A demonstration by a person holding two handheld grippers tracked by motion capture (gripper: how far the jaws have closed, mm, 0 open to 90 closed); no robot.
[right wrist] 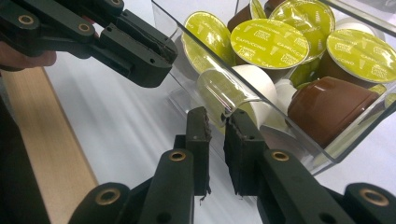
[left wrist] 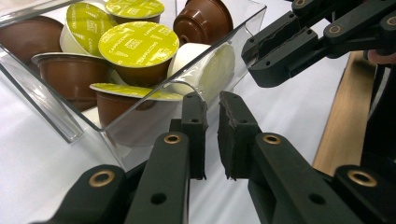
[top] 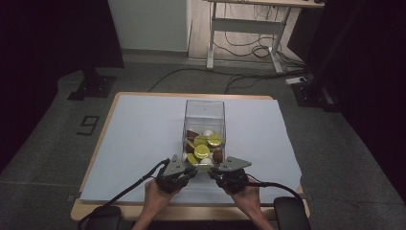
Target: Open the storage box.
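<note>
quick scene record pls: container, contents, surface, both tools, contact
container: clear plastic box, open top, tilted in both gripper views
contents: coffee capsules, brown bodies, white bodies, yellow-green foil lids, piled loosely
surface: pale sheet on a wooden table
left tool: jaws nearly together at the box's near wall, narrow gap
right tool: same, at the near wall
contact: cannot tell whether the pads pinch the wall
hands: both at the table's near edge

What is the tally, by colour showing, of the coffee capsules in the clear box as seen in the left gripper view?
Lime-green-lidded capsules: 4
Brown capsules, no green showing: 3
White capsule: 1
Total: 8; others may lie hidden.
</note>
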